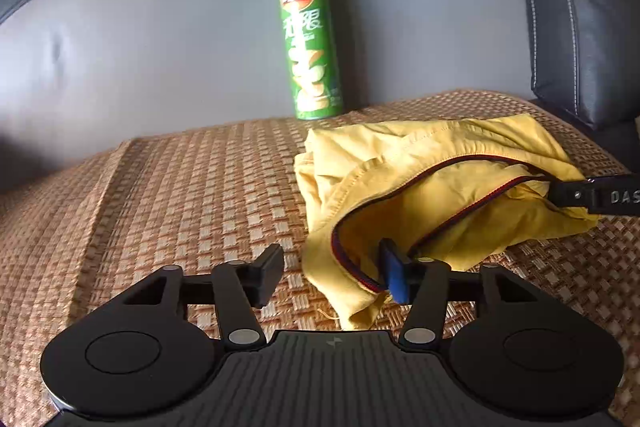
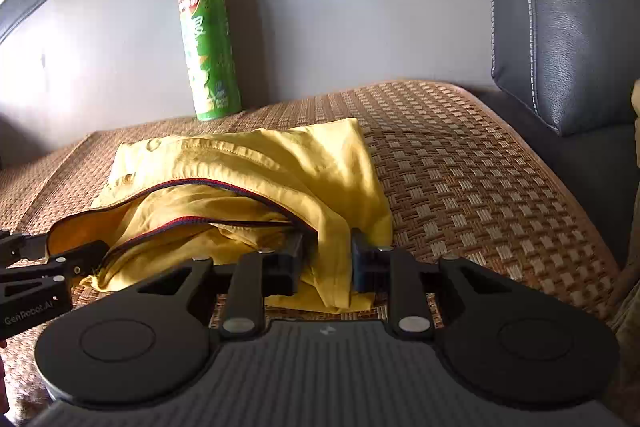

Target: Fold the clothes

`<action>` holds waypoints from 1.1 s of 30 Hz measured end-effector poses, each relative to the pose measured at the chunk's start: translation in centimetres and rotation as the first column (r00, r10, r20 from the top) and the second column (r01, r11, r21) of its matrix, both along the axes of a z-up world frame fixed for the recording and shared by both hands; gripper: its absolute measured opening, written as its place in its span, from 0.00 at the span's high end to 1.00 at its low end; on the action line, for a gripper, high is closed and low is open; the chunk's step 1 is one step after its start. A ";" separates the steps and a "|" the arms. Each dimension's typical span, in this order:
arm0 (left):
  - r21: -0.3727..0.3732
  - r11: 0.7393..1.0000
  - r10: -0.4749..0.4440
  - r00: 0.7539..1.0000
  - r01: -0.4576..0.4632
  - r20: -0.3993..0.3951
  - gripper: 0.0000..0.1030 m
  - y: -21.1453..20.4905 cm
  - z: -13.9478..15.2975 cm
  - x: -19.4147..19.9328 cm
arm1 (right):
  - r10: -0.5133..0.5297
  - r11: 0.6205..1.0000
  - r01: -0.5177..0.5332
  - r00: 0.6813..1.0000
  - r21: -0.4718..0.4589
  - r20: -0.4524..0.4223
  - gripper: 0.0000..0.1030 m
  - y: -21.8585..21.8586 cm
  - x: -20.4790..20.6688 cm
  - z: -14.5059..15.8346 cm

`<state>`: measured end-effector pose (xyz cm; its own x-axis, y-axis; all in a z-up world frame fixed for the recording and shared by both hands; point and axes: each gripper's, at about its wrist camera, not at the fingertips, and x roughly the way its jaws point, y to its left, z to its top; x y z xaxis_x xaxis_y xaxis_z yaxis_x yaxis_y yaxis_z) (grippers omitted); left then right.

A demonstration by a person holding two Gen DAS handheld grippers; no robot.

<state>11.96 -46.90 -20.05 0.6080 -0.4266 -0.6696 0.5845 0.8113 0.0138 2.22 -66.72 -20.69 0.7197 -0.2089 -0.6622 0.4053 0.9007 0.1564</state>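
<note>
On the woven mat (image 1: pixel 168 195) that covers the sofa seat lies a crumpled yellow garment (image 1: pixel 432 163), its opening edged with a dark red and navy trim. It sits toward the right half of the mat in the left wrist view, bunched into loose folds, with the trimmed opening gaping toward the camera.

The left gripper (image 1: pixel 334 277) is at the garment's near left end. Its fingers stand wide apart: the right one, with a blue pad, reaches into the trimmed opening and touches the cloth, while the left one hangs over bare mat, clear of the fabric.

The right gripper (image 2: pixel 326 267) is at the garment's other end. Its fingers are spread with a fold of yellow cloth draped between them; they are not pressed together, and the fold hangs loosely in the gap. In the left wrist view, one of its fingers (image 1: pixel 576 195) comes in from the right edge and meets the trim.

Behind the garment, a green chip can (image 1: pixel 310 43) stands upright at the back of the mat, against the grey sofa backrest (image 1: pixel 160 27). A dark leather cushion (image 2: pixel 560 19) rises at the right.
</note>
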 end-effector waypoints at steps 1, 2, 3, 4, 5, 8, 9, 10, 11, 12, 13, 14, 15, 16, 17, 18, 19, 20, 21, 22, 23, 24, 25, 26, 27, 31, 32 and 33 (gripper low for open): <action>-0.018 1.000 0.006 1.000 -0.006 -0.015 0.27 0.6 0.7 -0.3 | 0.000 1.000 0.000 1.000 0.012 0.006 0.60 0.0 -0.4 0.8; -0.024 1.000 0.013 1.000 -0.014 -0.023 0.26 1.0 1.3 -0.9 | 0.003 1.000 -0.004 0.999 0.024 0.034 0.48 0.2 -1.2 1.8; -0.027 0.999 0.021 0.999 -0.022 -0.030 0.20 1.5 1.9 -1.4 | 0.005 0.999 -0.007 0.998 0.036 0.062 0.38 0.3 -2.0 2.8; -0.016 0.999 0.032 0.999 -0.032 -0.041 0.15 1.8 2.5 -2.0 | 0.010 0.999 -0.014 0.997 0.046 0.080 0.38 0.5 -2.8 3.7; -0.005 0.999 0.041 0.998 -0.041 -0.053 0.14 2.0 3.0 -2.7 | 0.019 0.998 -0.024 0.996 0.056 0.083 0.38 0.9 -3.6 4.6; 0.005 0.998 0.058 0.995 -0.058 -0.085 0.14 2.7 4.7 -4.8 | 0.061 0.992 -0.070 0.994 0.103 0.091 0.25 1.9 -6.1 6.7; -0.018 0.998 0.060 0.994 -0.062 -0.094 0.12 3.1 5.3 -5.6 | 0.080 0.989 -0.091 0.992 0.116 0.098 0.12 2.3 -7.0 7.3; -0.039 0.997 0.069 0.993 -0.074 -0.100 0.09 3.5 5.9 -6.2 | 0.100 0.986 -0.113 0.989 0.122 0.109 0.05 2.7 -7.8 7.9; -0.060 0.994 0.079 0.991 -0.086 -0.104 0.06 3.9 6.5 -6.9 | 0.122 0.983 -0.137 0.984 0.120 0.127 0.00 3.1 -8.5 8.5; -0.076 0.993 0.082 0.992 -0.089 -0.098 0.00 4.2 7.1 -7.6 | 0.147 0.979 -0.163 0.980 0.120 0.136 0.00 3.5 -9.1 9.0; -0.089 0.992 0.082 0.993 -0.090 -0.089 0.00 4.5 7.8 -8.3 | 0.175 0.974 -0.192 0.975 0.121 0.136 0.00 3.8 -9.5 9.6; -0.094 0.992 0.078 0.994 -0.085 -0.074 0.00 4.7 8.4 -8.9 | 0.200 0.970 -0.216 0.970 0.114 0.134 0.00 4.2 -9.9 10.2; -0.096 0.992 0.076 0.996 -0.081 -0.055 0.00 4.9 9.1 -9.5 | 0.216 0.969 -0.229 0.967 0.090 0.132 0.00 4.6 -10.2 10.9; -0.097 0.992 0.074 0.997 -0.077 -0.037 0.00 5.0 9.8 -10.1 | 0.227 0.970 -0.235 0.965 0.054 0.131 0.00 5.0 -10.5 11.6; -0.101 0.992 0.076 0.997 -0.079 -0.030 0.00 5.2 10.4 -10.5 | 0.237 0.970 -0.241 0.963 0.022 0.129 0.00 5.3 -10.8 12.3; -0.106 0.991 0.080 0.996 -0.082 -0.026 0.00 5.3 10.9 -10.7 | 0.244 0.969 -0.246 0.962 0.000 0.126 0.00 5.6 -11.1 13.0; -0.110 0.990 0.084 0.996 -0.086 -0.022 0.00 5.4 11.5 -11.0 | 0.243 0.970 -0.244 0.962 -0.010 0.125 0.00 5.7 -11.3 13.6; -0.115 0.989 0.087 0.996 -0.089 -0.019 0.00 5.6 12.1 -11.3 | 0.237 0.971 -0.237 0.963 -0.016 0.126 0.00 5.8 -11.7 14.1; -0.120 0.988 0.091 0.996 -0.092 -0.015 0.00 5.7 12.6 -11.6 | 0.231 0.973 -0.231 0.965 -0.022 0.126 0.00 5.9 -12.0 14.7; -0.125 0.988 0.095 0.995 -0.096 -0.012 0.00 5.8 13.2 -11.9 | 0.227 0.974 -0.225 0.966 -0.027 0.126 0.00 5.9 -12.3 15.1; -0.132 0.987 0.094 0.996 -0.094 -0.009 0.00 5.9 13.5 -12.1 | 0.223 0.975 -0.221 0.967 -0.033 0.127 0.00 5.9 -12.5 15.4; -0.138 0.986 0.091 0.996 -0.091 -0.006 0.00 5.9 13.7 -12.4 | 0.219 0.976 -0.216 0.968 -0.038 0.122 0.00 5.9 -12.7 15.5; -0.139 0.987 0.086 0.996 -0.086 -0.005 0.00 5.8 13.8 -12.5 | 0.213 0.977 -0.210 0.971 -0.039 0.111 0.00 5.9 -12.8 15.5; -0.129 0.988 0.082 0.997 -0.081 -0.001 0.00 5.6 13.8 -12.7 | 0.208 0.978 -0.205 0.973 -0.040 0.101 0.00 5.9 -13.0 15.4; -0.117 0.990 0.077 0.997 -0.076 0.004 0.00 5.4 13.8 -12.8 | 0.203 0.979 -0.200 0.975 -0.041 0.091 0.00 5.9 -13.1 15.4; -0.076 0.995 0.062 0.998 -0.062 0.002 0.00 4.6 13.3 -13.0 | 0.185 0.982 -0.184 0.982 -0.034 0.045 0.00 5.6 -13.3 14.4; -0.074 0.995 0.062 0.998 -0.062 -0.005 0.00 4.5 13.1 -12.9 | 0.180 0.983 -0.179 0.983 -0.031 0.034 0.00 5.5 -13.3 14.1; -0.074 0.995 0.061 0.998 -0.061 -0.013 0.00 4.4 13.0 -12.7 | 0.173 0.985 -0.172 0.985 -0.026 0.025 0.00 5.3 -13.2 13.9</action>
